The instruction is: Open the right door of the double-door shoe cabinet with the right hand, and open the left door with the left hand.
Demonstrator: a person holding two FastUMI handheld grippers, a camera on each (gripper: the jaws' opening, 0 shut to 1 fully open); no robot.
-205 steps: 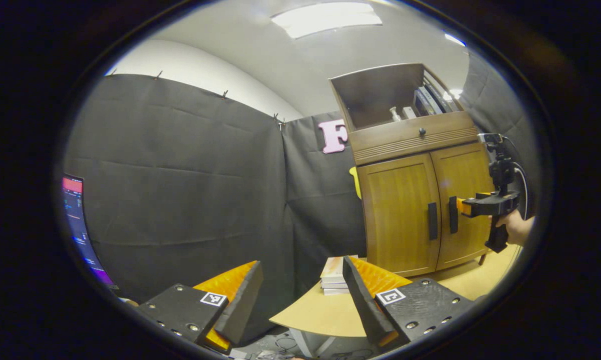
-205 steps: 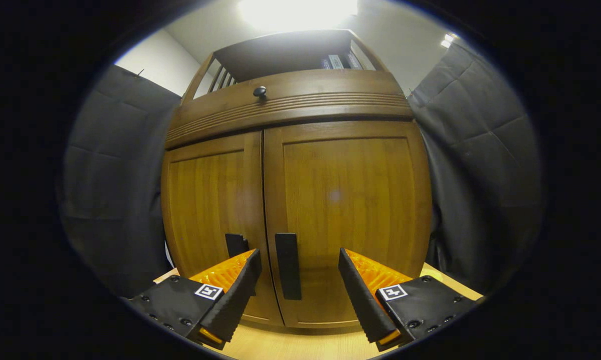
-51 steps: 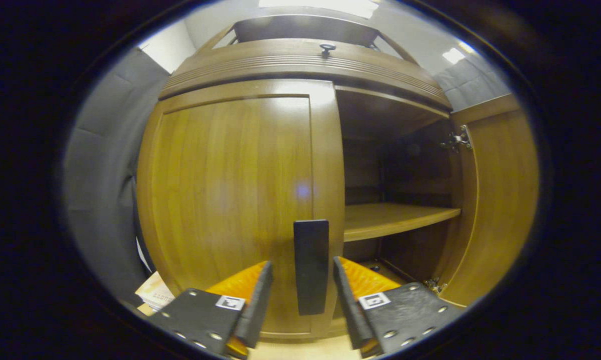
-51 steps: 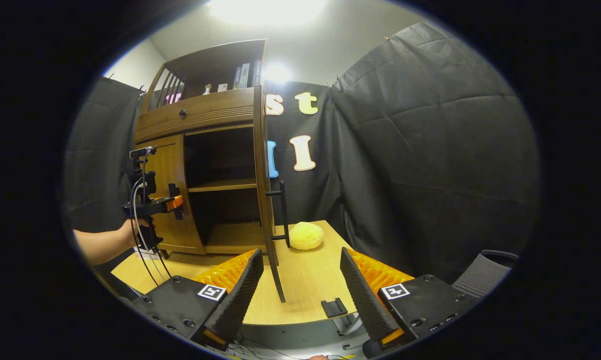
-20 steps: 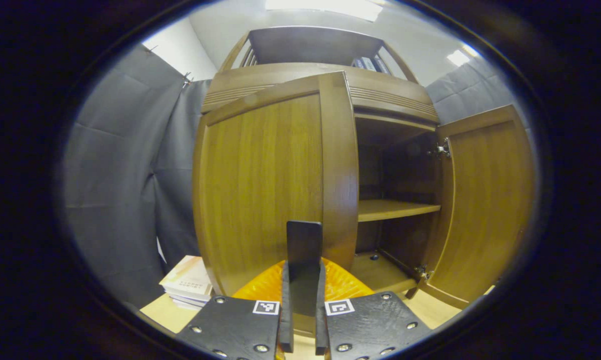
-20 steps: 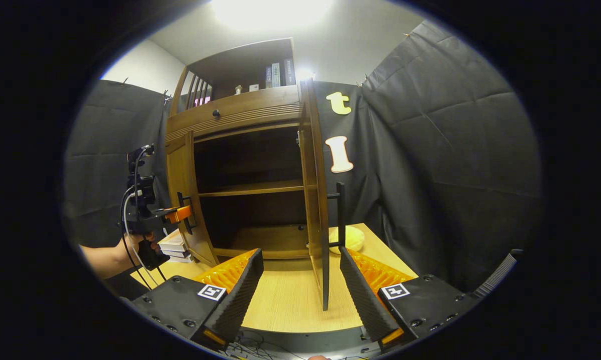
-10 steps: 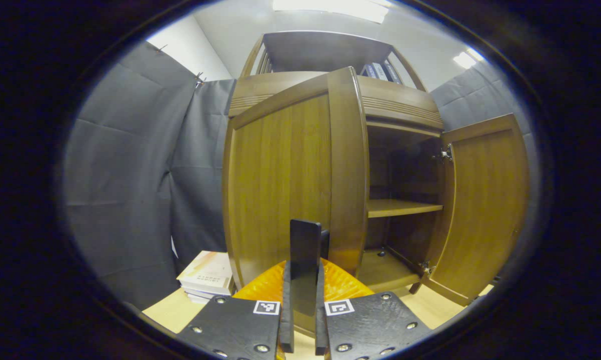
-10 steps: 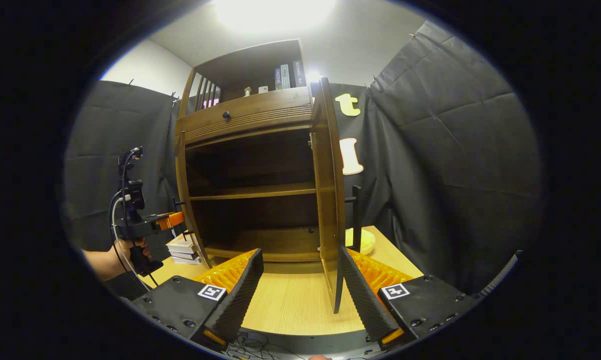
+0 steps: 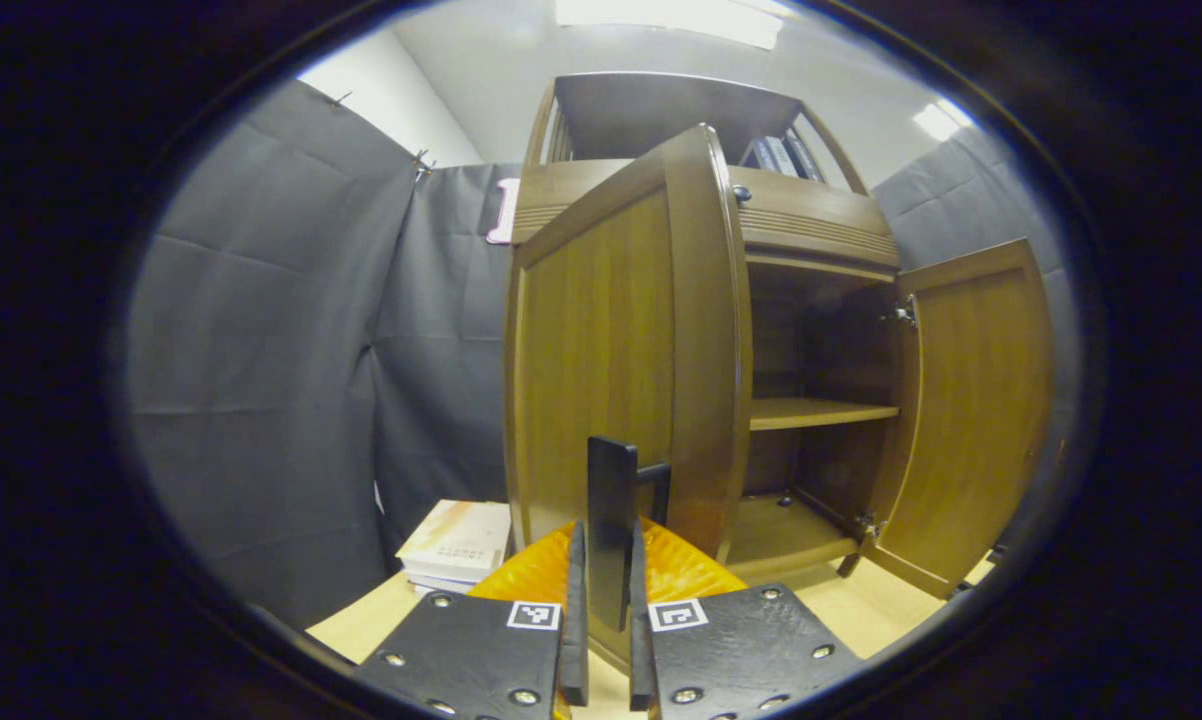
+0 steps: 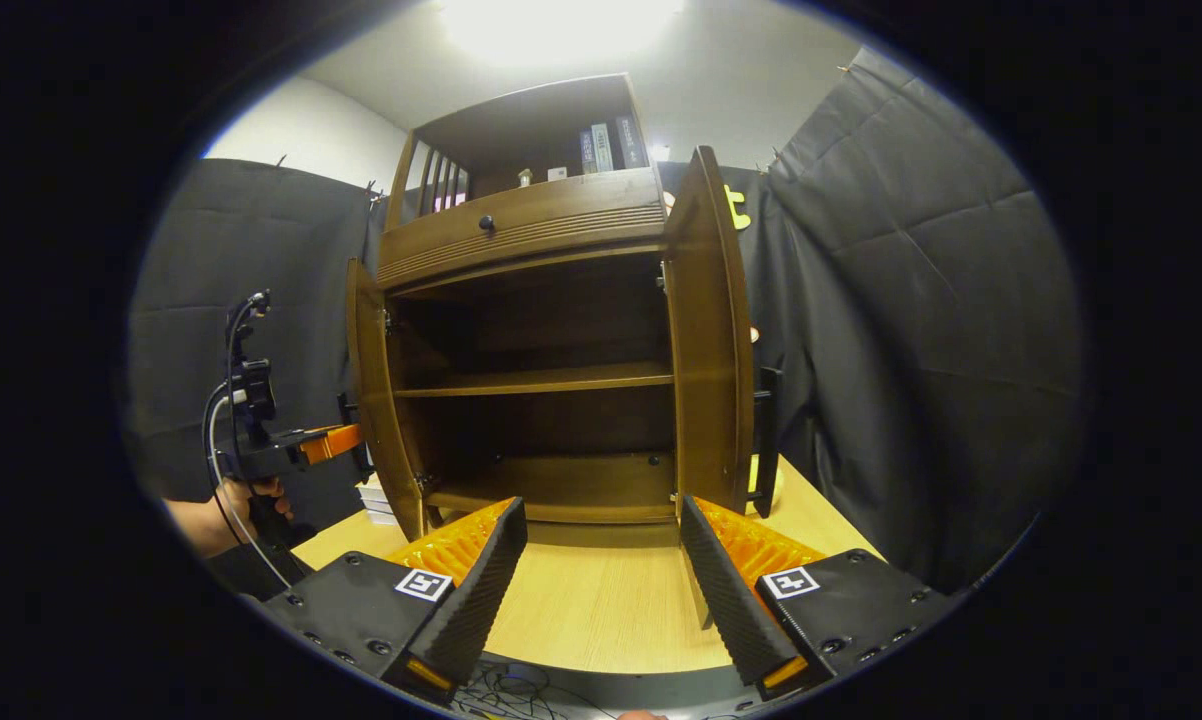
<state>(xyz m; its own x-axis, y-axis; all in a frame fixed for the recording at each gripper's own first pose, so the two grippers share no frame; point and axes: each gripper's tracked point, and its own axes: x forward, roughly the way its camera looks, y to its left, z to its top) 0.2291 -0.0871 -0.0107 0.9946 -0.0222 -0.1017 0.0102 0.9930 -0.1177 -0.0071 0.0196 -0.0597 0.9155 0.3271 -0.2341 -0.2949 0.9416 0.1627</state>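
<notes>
The wooden shoe cabinet [image 10: 531,225] stands on a light table with both doors swung out. In the left gripper view the left door [image 9: 611,340] stands close and nearly edge-on. My left gripper [image 9: 604,600] is shut on its black bar handle [image 9: 611,500]. The right door [image 9: 971,420] hangs wide open beyond the dark shelves. In the right gripper view my right gripper [image 10: 599,520] is open and holds nothing, back from the cabinet. The right door [image 10: 711,380] and its handle [image 10: 766,440] lie just beyond its right finger. The left gripper [image 10: 336,440], held by a hand [image 10: 226,515], sits at the left door [image 10: 371,400].
A stack of books [image 9: 456,545] lies on the table [image 10: 601,600] left of the cabinet. A yellow round thing [image 10: 776,490] peeks out behind the right door. A middle shelf [image 10: 536,380] and books on top [image 10: 606,145] show. Black cloth walls close in on both sides.
The left door has swung further open with my left gripper still shut on its handle. My right gripper has turned left, so it faces the cabinet's open inside more squarely.
</notes>
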